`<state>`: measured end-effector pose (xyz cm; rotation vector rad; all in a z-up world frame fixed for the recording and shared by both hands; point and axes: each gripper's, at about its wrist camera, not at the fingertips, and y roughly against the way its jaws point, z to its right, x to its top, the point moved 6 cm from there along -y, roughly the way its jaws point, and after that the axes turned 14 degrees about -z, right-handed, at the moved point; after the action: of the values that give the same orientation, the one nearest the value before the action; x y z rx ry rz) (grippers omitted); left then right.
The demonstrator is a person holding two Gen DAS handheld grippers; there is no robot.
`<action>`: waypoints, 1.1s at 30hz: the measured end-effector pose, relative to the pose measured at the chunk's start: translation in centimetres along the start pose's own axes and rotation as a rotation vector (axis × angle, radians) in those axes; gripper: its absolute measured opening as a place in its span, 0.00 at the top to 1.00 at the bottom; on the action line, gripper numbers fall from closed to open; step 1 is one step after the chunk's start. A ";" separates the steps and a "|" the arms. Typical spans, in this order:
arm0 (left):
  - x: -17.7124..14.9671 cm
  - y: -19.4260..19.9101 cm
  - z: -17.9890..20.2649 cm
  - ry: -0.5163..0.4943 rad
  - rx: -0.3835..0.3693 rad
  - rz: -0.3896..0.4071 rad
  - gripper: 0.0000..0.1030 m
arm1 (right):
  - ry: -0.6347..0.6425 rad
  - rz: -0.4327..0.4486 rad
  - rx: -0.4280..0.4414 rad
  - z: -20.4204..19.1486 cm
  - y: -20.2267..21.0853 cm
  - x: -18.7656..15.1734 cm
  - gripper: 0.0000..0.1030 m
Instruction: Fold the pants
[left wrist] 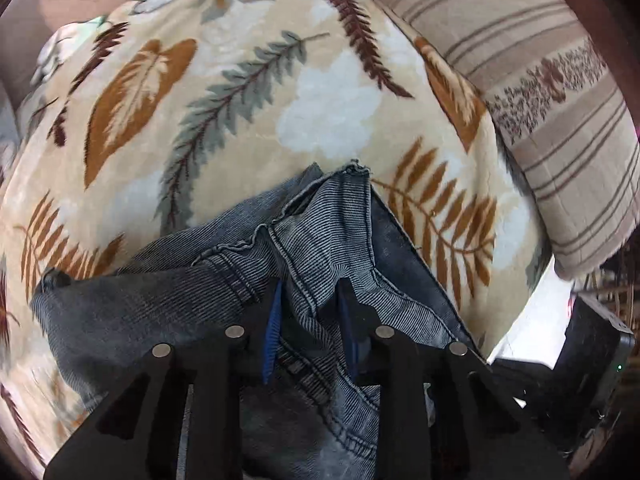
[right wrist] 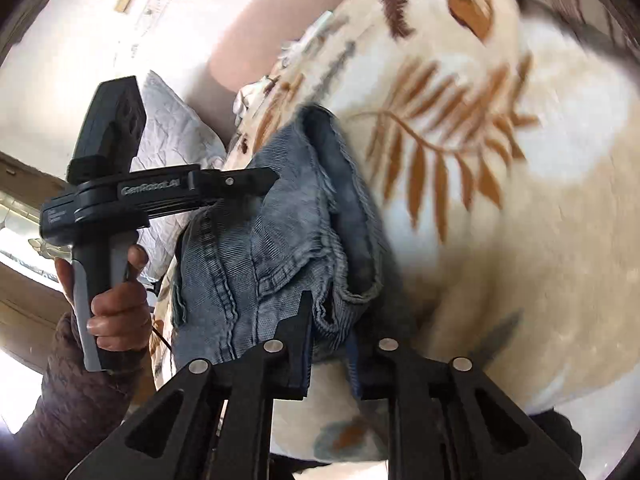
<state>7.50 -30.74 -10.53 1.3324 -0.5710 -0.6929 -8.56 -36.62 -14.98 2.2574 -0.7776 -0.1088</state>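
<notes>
Grey-blue denim pants (left wrist: 320, 220) lie bunched on a leaf-patterned blanket (left wrist: 248, 92). In the left wrist view my left gripper (left wrist: 310, 294) points down, and its blue pads pinch a seamed fold of the denim between them. In the right wrist view my right gripper (right wrist: 328, 320) is shut on a hem edge of the pants (right wrist: 256, 248), and cloth partly covers its right finger. The left gripper (right wrist: 268, 180) also shows there, side-on at the pants' far edge. A person's hand (right wrist: 116, 300) holds it by the handle.
A striped beige pillow (left wrist: 560, 100) lies at the blanket's right edge. A black device (left wrist: 592, 344) sits beyond the bed's lower right edge. A white quilted pillow (right wrist: 172, 136) rests behind the left gripper, near a pink wall (right wrist: 256, 40).
</notes>
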 end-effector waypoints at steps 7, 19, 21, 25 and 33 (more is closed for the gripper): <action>-3.3 9.0 -4.2 0.109 -0.107 0.215 0.28 | 0.022 0.166 0.009 -0.5 6.5 2.3 0.57; -8.9 2.7 -13.5 0.490 -0.210 0.131 0.22 | 0.188 -0.018 -0.109 -5.2 -4.3 12.2 0.47; -8.2 1.2 -13.8 0.532 -0.242 0.094 0.23 | 0.181 -0.030 -0.089 -5.0 -4.8 12.4 0.67; -7.7 1.1 -13.6 0.565 -0.272 0.124 0.41 | 0.252 0.021 0.025 -8.0 -2.0 12.7 0.97; -9.0 -0.8 -15.6 0.647 -0.334 0.112 0.40 | 0.052 -0.088 -0.170 1.4 -3.8 13.5 0.99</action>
<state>12.64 -13.69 -13.67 1.1143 -0.0021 -0.2211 3.84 -43.01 -16.53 2.1240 -0.6177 -0.1516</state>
